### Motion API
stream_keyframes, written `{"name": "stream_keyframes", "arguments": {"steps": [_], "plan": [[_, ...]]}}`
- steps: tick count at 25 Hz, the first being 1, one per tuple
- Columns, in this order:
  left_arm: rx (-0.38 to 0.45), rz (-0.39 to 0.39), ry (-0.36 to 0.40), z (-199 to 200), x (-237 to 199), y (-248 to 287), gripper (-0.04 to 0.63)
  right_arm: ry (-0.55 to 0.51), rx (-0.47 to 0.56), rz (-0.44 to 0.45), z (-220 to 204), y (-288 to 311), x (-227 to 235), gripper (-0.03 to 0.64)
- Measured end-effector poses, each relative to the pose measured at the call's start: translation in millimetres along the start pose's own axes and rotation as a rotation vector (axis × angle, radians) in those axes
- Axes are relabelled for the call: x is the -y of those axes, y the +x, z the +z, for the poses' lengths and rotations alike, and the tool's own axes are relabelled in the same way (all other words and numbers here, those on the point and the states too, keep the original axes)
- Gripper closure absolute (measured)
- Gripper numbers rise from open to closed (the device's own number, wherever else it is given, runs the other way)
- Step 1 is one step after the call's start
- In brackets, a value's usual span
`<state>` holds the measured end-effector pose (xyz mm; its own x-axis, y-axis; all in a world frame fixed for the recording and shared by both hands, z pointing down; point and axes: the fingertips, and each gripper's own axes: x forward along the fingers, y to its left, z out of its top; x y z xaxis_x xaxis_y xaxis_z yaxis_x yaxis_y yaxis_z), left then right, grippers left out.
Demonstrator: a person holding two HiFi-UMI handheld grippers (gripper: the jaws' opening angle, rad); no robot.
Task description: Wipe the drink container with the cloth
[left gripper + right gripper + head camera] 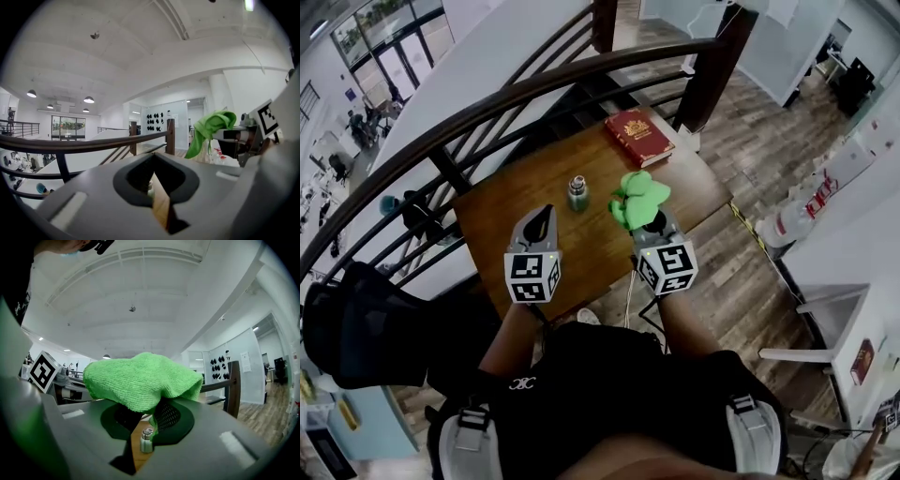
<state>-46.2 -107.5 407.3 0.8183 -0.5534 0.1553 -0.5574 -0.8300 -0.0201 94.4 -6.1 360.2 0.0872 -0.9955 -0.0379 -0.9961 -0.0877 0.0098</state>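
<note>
Green terry cloth (637, 195) sat bunched over the tips of the right gripper (652, 223), just right of centre in the head view. The right gripper view showed that gripper (145, 420) pinching a fold of the cloth (140, 378). The rest draped forward and covered most of the jaw tips.

The drink container (577, 193), a small metal bottle with a screw cap, stood upright on the wooden table (502, 220). It was just left of the cloth but apart from it, and neither tool touched it. Below and left of it, the left gripper (542, 217) had its jaws pressed together on nothing.

A red book (638, 137) lay flat at the table's far corner, upper centre of the frame, well clear of the bottle. A dark curved railing (487, 103) swept behind the table. Something black and bulky (356, 323) filled the lower left, and white bottles (795, 217) stood on the floor at the right.

The person's torso cut off the table's near edge at the bottom. In the left gripper view the gripper (157, 187) blocked nearly all of the tabletop, and only a sliver of the container (150, 188) showed between its jaws. The cloth (208, 129) hung at the upper right there. In the right gripper view the container (146, 440) showed small under the cloth's hem. The book's cover print was too small to read.
</note>
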Motion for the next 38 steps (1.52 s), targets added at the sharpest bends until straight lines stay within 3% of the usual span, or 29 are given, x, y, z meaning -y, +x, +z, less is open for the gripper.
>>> {"name": "stream_keyframes", "arguments": {"steps": [7, 15, 20, 28, 34, 38], "plan": [[-0.031, 0.026, -0.029, -4, -29, 59, 0.54, 0.011, -0.041, 0.056, -15, 66, 27, 0.568], [-0.088, 0.095, -0.074, -7, -36, 84, 0.54, 0.039, -0.104, 0.162, -22, 112, 47, 0.568], [-0.116, 0.233, -0.07, -15, -54, 83, 0.54, 0.036, -0.153, 0.319, -34, 149, 37, 0.567], [-0.17, 0.436, -0.144, -36, -51, 105, 0.54, 0.022, -0.138, 0.559, -39, 185, 46, 0.568], [-0.2, 0.533, -0.176, -45, -40, 119, 0.54, 0.042, -0.159, 0.65, -55, 204, 71, 0.567], [-0.213, 0.53, -0.2, -51, -30, 123, 0.538, 0.054, -0.182, 0.679, -69, 214, 80, 0.568]]}}
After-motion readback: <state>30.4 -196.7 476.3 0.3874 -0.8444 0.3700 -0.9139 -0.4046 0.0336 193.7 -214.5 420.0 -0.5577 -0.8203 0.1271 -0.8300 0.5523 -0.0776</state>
